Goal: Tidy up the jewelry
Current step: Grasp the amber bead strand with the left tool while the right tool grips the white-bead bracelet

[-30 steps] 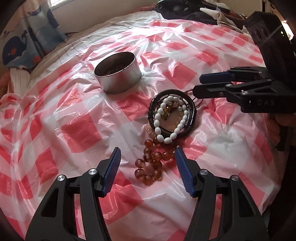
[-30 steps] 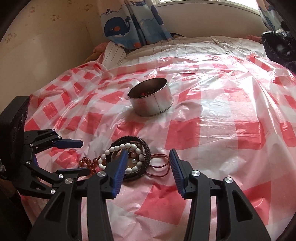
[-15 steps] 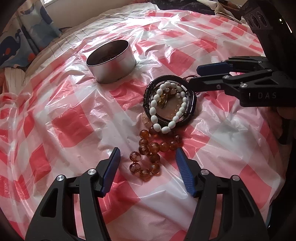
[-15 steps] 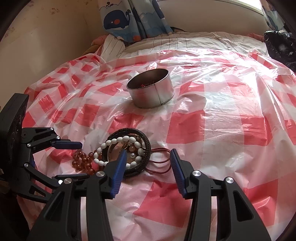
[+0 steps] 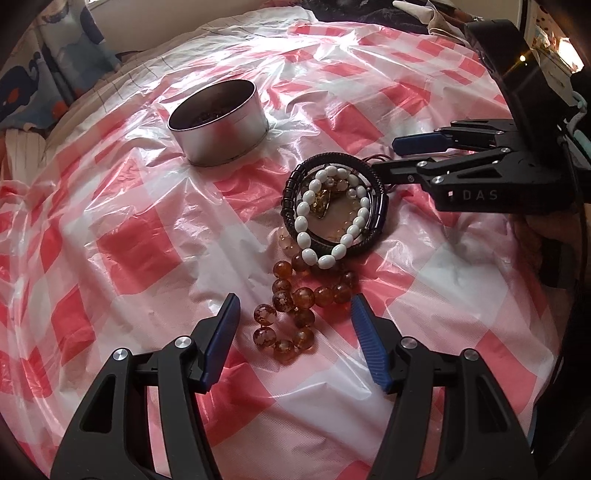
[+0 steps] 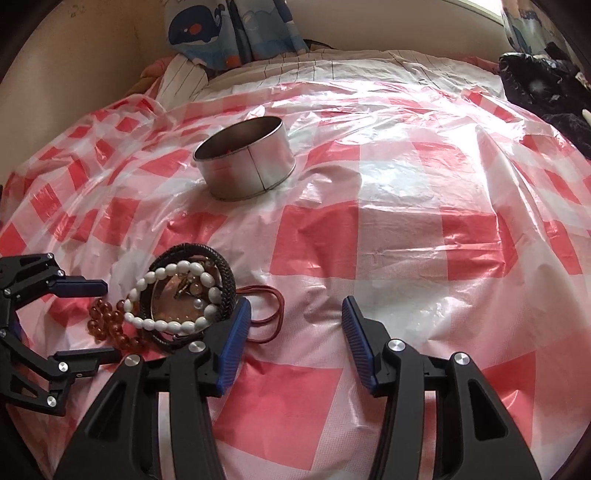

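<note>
A pile of jewelry lies on the red-and-white checked plastic sheet [image 5: 122, 251]. A white bead bracelet [image 5: 301, 225] [image 6: 166, 325] rests over a black braided bracelet [image 5: 291, 184] [image 6: 229, 280], with a gold pendant [image 5: 321, 199] inside the ring. An amber bead bracelet [image 5: 291, 295] [image 6: 107, 325] spills toward me. My left gripper [image 5: 294, 301] [image 6: 110, 319] is open around the amber beads, its pads clear of them. My right gripper [image 6: 294, 304] [image 5: 384, 157] is open beside the black bracelet, over a red cord [image 6: 273, 314]. The silver tin [image 5: 221, 122] [image 6: 245, 162] stands behind the pile.
The sheet covers a bed with a striped cover [image 6: 332, 62] at its far end. A whale-print curtain [image 6: 221, 29] hangs behind it. Dark clothing [image 6: 546, 92] lies at the far right. A beige wall [image 6: 74, 74] runs along the left.
Both views have tipped downward and sit closer over the pile. The right gripper's view has swung to the right, so the jewelry and tin sit further left in it.
</note>
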Demonstrator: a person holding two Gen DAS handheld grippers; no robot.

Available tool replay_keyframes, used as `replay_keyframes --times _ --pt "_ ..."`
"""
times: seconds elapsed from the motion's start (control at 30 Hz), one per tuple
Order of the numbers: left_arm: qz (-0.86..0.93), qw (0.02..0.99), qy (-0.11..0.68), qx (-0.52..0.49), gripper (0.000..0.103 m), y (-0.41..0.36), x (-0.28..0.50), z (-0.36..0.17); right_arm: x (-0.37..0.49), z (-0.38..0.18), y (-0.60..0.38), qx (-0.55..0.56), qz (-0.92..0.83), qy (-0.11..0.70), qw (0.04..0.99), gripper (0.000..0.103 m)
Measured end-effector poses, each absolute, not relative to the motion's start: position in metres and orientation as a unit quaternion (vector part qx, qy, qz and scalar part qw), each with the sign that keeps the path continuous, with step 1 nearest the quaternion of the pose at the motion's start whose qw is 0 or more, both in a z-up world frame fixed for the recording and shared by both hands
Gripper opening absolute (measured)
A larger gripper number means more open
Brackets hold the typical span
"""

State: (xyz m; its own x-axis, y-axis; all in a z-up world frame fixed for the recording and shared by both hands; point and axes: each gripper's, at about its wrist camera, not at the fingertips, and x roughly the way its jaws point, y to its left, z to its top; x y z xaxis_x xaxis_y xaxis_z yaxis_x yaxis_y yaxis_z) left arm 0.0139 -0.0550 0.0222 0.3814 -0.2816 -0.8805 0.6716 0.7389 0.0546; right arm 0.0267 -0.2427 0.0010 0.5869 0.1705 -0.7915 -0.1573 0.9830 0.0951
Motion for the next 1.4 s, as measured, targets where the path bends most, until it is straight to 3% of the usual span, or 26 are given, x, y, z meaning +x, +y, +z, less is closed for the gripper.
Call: replay_keyframes --times 0.07,0.2,0.23,0.43,0.73,0.83,1.03,1.07,1.1,1.13,1.27,1.33,1.37,1.4 --pt "-0.297 0.805 0.472 0.203 0.059 -0.055 0.015 0.022 0.026 0.0 -0.236 -0.011 0.1 0.445 0.89 0.044" --pt "-0.303 0.804 0.471 0.201 0.058 -0.057 0.014 0.022 0.024 0.0 -0.235 -0.01 0.115 0.439 0.891 0.006" --pt "-0.306 0.802 0.473 0.198 0.05 -0.057 0.014 0.022 0.024 0.002 -0.238 -0.001 0.117 0.436 0.892 0.003" --pt "-0.304 0.805 0.478 0.177 0.011 -0.049 0.02 0.026 0.019 0.022 -0.255 0.055 0.119 0.392 0.91 0.003" --pt "-0.326 0.852 0.408 0.049 0.011 -0.017 0.027 0.071 -0.003 0.066 -0.264 0.069 0.123 0.275 0.951 0.002" --pt "-0.31 0.859 0.406 0.021 0.011 -0.008 0.035 0.074 -0.003 0.069 -0.261 0.059 0.125 0.27 0.953 0.002" --pt "-0.274 0.862 0.427 0.025 0.011 -0.004 0.045 0.063 0.018 0.036 -0.271 0.076 0.091 0.365 0.923 0.004" --pt "-0.273 0.862 0.427 0.025 0.011 -0.004 0.045 0.063 0.021 0.03 -0.272 0.077 0.088 0.383 0.916 0.02" --pt "-0.271 0.862 0.427 0.026 0.011 -0.004 0.046 0.062 0.022 0.025 -0.273 0.078 0.085 0.392 0.913 0.047" --pt "-0.269 0.862 0.428 0.026 0.011 -0.003 0.046 0.061 0.021 0.022 -0.271 0.071 0.08 0.397 0.912 0.052" --pt "-0.263 0.862 0.432 0.032 0.011 -0.003 0.047 0.06 0.028 0.004 -0.252 0.011 0.069 0.438 0.896 0.052" --pt "-0.261 0.862 0.434 0.037 0.011 -0.005 0.047 0.059 0.028 0.0 -0.246 -0.008 0.076 0.441 0.894 0.038" --pt "-0.261 0.861 0.435 0.038 0.011 -0.005 0.047 0.058 0.027 0.0 -0.241 -0.016 0.088 0.442 0.893 0.018" --pt "-0.262 0.861 0.435 0.039 0.011 -0.006 0.047 0.058 0.025 0.0 -0.238 -0.026 0.096 0.44 0.892 0.005"
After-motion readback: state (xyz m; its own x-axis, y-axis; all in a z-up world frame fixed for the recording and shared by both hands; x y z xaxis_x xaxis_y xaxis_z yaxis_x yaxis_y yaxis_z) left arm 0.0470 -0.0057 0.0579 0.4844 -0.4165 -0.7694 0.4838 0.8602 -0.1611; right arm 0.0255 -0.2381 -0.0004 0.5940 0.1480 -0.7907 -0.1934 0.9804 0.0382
